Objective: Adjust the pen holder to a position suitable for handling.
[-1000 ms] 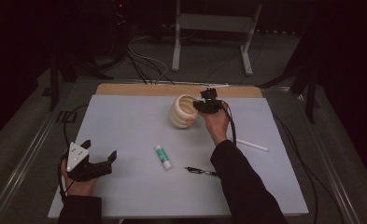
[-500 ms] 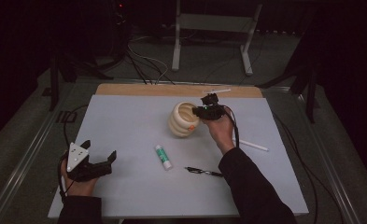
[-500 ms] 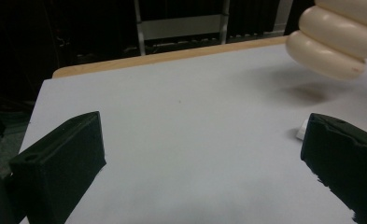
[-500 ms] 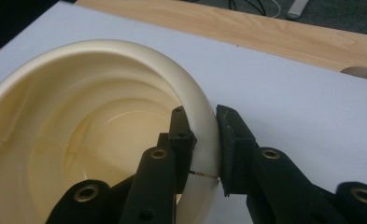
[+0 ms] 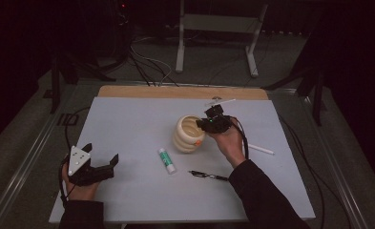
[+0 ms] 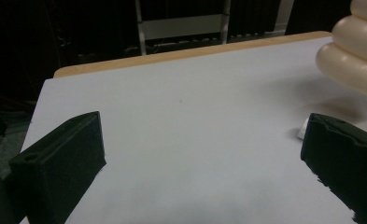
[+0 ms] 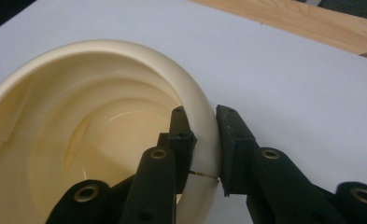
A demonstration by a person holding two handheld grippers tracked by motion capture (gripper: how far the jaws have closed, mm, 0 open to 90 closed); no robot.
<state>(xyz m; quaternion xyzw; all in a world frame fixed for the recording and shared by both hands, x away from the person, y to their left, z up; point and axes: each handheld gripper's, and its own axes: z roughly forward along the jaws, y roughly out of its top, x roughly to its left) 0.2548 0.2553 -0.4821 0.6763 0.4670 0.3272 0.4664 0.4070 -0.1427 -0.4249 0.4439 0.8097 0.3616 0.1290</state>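
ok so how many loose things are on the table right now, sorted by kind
cream ribbed pot, its rim pinched by the right gripper: 1
glue stick: 1
black pen: 1
white sticks, one right of the hand, one near the table's far edge: 2
total: 5

A dim lab or studio: a white-covered worktop (image 5: 128, 119), loose floor cables (image 5: 147, 67), and metal stand legs (image 5: 216, 43) behind.
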